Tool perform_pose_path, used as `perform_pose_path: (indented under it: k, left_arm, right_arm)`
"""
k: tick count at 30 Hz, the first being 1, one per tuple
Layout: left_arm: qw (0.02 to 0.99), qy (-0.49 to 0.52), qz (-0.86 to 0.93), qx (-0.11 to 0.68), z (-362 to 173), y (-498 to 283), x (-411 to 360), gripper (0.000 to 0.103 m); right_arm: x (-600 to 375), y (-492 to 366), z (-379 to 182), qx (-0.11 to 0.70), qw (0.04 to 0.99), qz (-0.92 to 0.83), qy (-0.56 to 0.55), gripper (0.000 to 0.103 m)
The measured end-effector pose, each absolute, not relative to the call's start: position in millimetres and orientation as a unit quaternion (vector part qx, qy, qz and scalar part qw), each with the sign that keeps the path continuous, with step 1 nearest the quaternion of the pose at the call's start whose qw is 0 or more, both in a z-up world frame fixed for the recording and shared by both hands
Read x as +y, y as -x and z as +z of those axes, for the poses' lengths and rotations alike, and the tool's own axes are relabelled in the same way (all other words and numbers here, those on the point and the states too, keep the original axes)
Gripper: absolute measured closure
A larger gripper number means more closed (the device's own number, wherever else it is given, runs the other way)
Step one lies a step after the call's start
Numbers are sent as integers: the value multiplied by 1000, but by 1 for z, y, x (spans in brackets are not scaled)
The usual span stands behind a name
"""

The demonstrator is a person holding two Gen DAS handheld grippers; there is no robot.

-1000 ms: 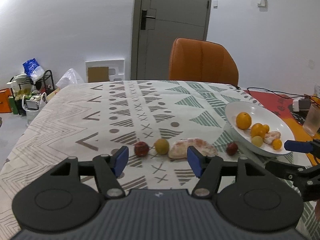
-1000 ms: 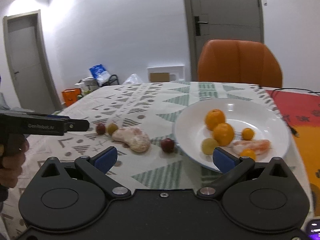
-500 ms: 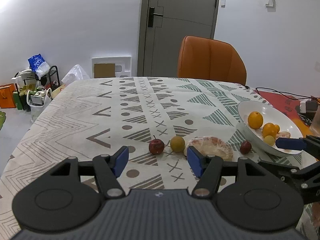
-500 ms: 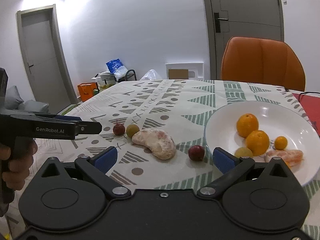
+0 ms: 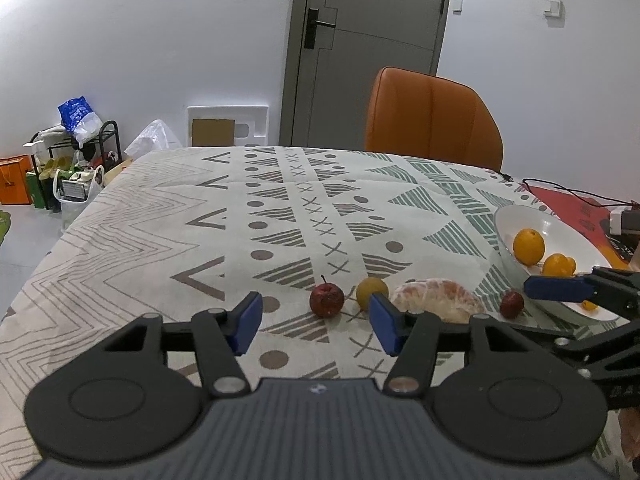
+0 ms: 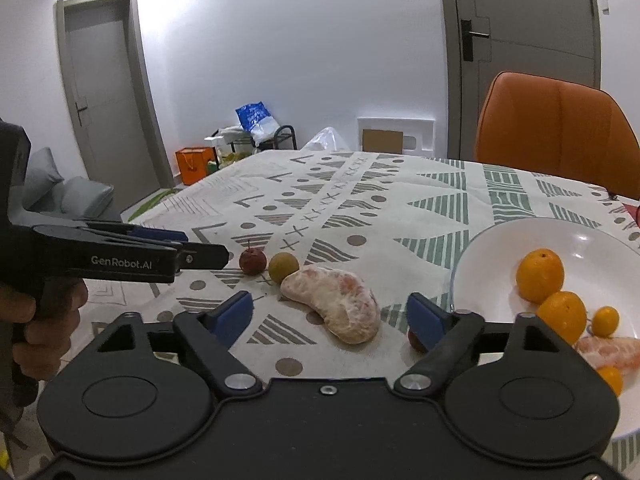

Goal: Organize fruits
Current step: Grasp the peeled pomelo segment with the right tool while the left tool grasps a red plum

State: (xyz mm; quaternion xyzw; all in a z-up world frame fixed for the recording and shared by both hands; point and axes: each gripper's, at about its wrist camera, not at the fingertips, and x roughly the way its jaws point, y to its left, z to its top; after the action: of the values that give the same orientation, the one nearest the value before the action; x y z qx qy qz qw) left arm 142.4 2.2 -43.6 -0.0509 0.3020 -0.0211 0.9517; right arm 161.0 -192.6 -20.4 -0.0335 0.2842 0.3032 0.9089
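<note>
- Fruit is spread over the patterned tablecloth [image 5: 160, 240]: a red apple [image 5: 326, 300], a yellow fruit [image 5: 372, 292], a peeled pomelo piece [image 6: 336, 304] and a small red fruit [image 5: 512, 304] are lined up beside the white bowl [image 6: 600, 236]
- Oranges [image 6: 540, 276] are held in the bowl
- Left gripper [image 5: 316, 326] is seen closing, nothing between its jaws
- Right gripper [image 6: 330, 316] is also closing, its jaws not yet touching the pomelo piece

Right gripper [image 6: 328, 314] empty, jaws closing, above pomelo piece [image 6: 336, 306] on tablecloth [image 6: 400, 208]. Bowl [image 6: 600, 240] at right holds oranges [image 6: 539, 275]. Left gripper [image 6: 192, 250] near red fruit [image 6: 252, 261].
</note>
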Motion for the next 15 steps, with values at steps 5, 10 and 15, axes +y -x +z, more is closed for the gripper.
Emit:
perform_pose_path:
  k: [5,10,15]
  left_arm:
    - [951,55,-27,303,-47,-151,1,51]
    - [948,57,-35,310,-53,-161,-3,54]
    - [946,62,-41,314,-59,-171,-4,56]
  right_arm:
    - [-187,-167,-23,288,908,300,46,30]
    - [-183,-172,-25,291,909,291,60,35]
    - [-181,-179,-30,301,908,284,69,36]
